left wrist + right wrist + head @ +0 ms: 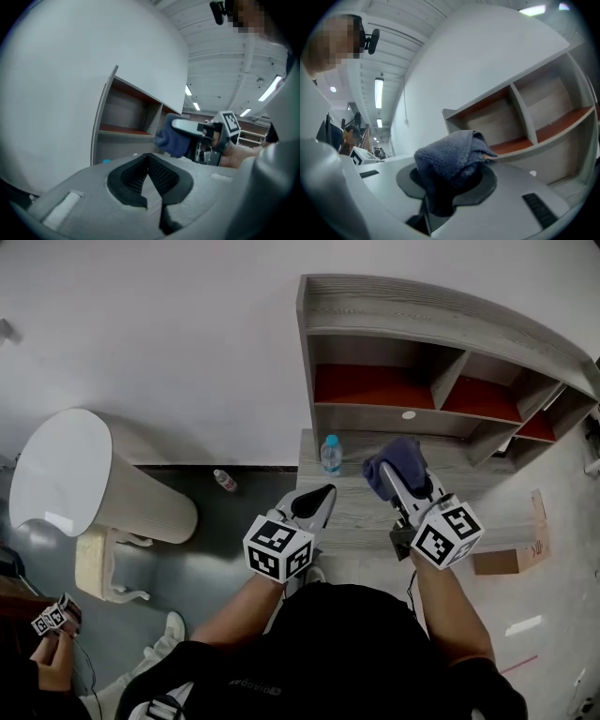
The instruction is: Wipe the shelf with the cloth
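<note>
Cloth [392, 463]: bunched, blue, clamped in the right gripper [401, 482], near the shelf [422, 310].
Left gripper [322, 495]: jaws together, empty.
Progress: wiping seemingly not begun; every board remains.

Right tongs [392, 476] clamp blue cloth [398, 459] over shelf [361, 514]; left tongs [322, 495] near bottle [330, 454].

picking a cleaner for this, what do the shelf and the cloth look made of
Shelf: looks like grey wood-grain laminate board, matt, with streaky grain; the compartment floors are a smooth red-orange. Solid wood can't be ruled out.
Cloth: blue-grey soft pile fabric, likely microfibre or terry, judging by its fuzzy, nubbly surface.
</note>
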### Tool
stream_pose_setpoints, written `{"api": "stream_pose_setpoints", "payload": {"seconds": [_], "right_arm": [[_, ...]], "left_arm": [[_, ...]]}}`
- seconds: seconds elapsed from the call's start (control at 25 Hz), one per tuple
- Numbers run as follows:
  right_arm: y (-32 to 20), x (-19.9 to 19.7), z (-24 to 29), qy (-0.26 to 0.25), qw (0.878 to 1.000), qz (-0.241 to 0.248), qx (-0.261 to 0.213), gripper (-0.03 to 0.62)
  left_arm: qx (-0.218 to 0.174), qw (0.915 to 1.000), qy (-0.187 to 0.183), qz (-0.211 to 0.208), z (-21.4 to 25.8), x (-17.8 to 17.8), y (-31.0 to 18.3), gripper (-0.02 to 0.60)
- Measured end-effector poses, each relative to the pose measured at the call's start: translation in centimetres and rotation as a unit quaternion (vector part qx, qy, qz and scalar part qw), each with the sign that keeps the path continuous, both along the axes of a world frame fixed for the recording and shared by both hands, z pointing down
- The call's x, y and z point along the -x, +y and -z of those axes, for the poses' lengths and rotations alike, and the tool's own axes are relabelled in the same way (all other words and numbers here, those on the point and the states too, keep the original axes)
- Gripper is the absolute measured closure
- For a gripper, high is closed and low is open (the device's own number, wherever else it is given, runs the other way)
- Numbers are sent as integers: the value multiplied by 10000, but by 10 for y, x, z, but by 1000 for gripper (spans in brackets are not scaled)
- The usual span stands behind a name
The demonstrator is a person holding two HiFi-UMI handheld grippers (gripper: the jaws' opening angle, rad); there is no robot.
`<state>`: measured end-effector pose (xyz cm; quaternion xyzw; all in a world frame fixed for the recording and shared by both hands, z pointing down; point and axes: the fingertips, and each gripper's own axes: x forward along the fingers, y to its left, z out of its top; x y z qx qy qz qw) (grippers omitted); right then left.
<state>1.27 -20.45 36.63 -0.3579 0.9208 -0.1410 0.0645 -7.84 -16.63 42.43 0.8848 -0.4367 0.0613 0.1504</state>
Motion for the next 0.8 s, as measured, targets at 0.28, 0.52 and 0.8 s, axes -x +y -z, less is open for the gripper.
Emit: {"api": "stream_pose_setpoints", "payload": {"seconds": [0.28, 0.52, 0.8], "right_arm": [[68, -45, -47, 228, 9978, 435, 446, 490], [110, -87, -65, 423, 9962, 492, 587, 491], [164, -123, -82, 543, 9940, 637, 701, 493]], "left_arm": [[-94, 9998, 10, 177, 5, -56, 41, 572], [-114, 9995, -61, 302, 0, -95, 81, 572], [56, 9991, -115, 403, -13, -132, 130, 572]]}}
